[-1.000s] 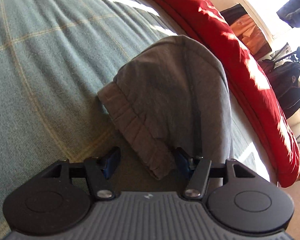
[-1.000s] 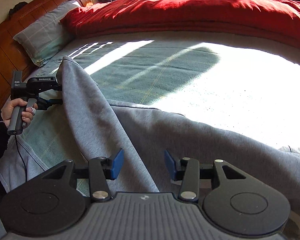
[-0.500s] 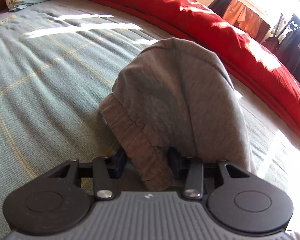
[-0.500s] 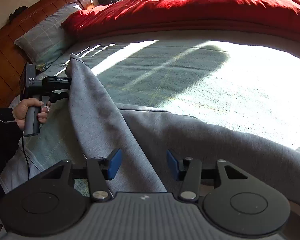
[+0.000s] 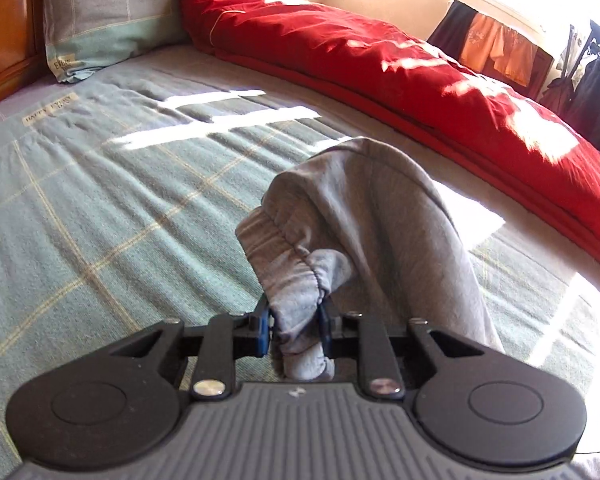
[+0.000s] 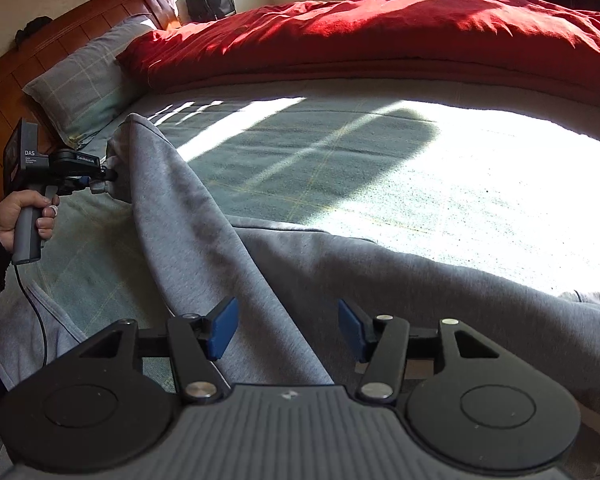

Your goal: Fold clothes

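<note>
Closing on the ribbed cuff (image 5: 296, 280) of a grey sweatshirt (image 6: 340, 280), left gripper (image 5: 294, 330), pads already pinching the bunched fabric and holding the sleeve raised above the bed (image 5: 80, 220). Opening, nothing between its pads, right gripper (image 6: 286, 330) over the sweatshirt's body spread on the bed. "DAS" legible on the left gripper's housing. Farther off, "HAPPY EVERY DAY" on a sheet tag (image 5: 51, 109); pillow (image 5: 100, 16), red duvet (image 5: 380, 64).

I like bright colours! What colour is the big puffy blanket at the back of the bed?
The blanket is red, clearest in the right wrist view.
</note>
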Demonstrator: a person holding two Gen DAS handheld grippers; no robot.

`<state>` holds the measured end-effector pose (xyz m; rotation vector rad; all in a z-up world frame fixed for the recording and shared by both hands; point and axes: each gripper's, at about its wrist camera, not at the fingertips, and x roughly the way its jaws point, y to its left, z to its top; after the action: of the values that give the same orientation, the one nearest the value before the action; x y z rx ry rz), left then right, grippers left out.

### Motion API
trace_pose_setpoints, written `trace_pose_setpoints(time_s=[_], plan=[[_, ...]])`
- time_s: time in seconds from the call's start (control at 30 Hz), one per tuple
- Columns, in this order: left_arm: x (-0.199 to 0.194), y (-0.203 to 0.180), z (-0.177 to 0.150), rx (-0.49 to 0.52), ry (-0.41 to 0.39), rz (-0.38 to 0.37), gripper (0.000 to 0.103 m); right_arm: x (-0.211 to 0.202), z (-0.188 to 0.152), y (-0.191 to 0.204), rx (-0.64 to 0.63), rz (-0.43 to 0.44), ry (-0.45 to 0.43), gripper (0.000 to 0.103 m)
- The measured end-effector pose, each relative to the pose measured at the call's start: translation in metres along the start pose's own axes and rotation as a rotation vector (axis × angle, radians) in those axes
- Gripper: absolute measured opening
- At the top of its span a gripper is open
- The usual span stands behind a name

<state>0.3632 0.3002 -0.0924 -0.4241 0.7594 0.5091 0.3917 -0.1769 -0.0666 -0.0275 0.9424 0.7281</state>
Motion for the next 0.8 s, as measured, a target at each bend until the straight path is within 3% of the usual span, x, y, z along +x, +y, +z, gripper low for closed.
trace_pose_setpoints(time_s=[0.17,0.43,0.6,0.8], plan=[[-0.035,0.032,0.02,-0.034,-0.061,0.05,0.021,-0.012,-0.002,0.003,-0.001,-0.008,-0.006,0.06],[-0.066,0.047,0.044,0.009,-0.134,0.124,0.021,-0.04,-0.008,0.01,-0.005,-0.024,-0.03,0.061],[-0.067,0.048,0.056,0.023,-0.118,0.129,0.023,-0.052,-0.017,0.009,-0.001,-0.059,-0.027,0.062],[-0.061,0.055,0.045,0.024,-0.052,0.158,0.029,-0.062,-0.023,0.002,0.026,-0.083,-0.027,0.063]])
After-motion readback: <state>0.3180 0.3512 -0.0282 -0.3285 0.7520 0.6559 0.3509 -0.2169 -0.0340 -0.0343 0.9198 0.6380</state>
